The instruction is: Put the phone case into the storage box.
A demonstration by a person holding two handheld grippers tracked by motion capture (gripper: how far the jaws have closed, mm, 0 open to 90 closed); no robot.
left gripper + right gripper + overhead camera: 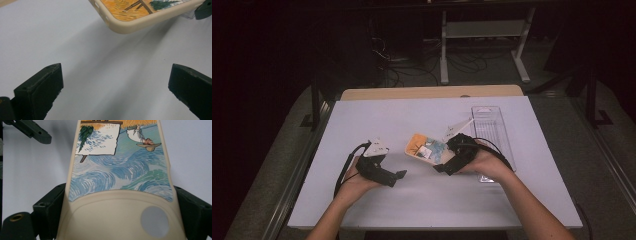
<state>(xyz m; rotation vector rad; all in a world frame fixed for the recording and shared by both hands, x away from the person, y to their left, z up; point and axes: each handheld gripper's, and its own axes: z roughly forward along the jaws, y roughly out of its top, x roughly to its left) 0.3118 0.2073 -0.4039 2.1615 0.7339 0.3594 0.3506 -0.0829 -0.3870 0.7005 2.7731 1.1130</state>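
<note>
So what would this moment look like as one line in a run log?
right gripper: shut on phone case | left gripper: open, apart from case | clear tray: beside right hand | surface: white table

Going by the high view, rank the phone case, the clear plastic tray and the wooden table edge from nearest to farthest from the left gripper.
From the left gripper:
1. Phone case, just up and to its right, clamped in the right gripper.
2. Clear plastic tray, farther right, beyond the right hand.
3. Wooden table edge, at the far end of the white surface.
</note>
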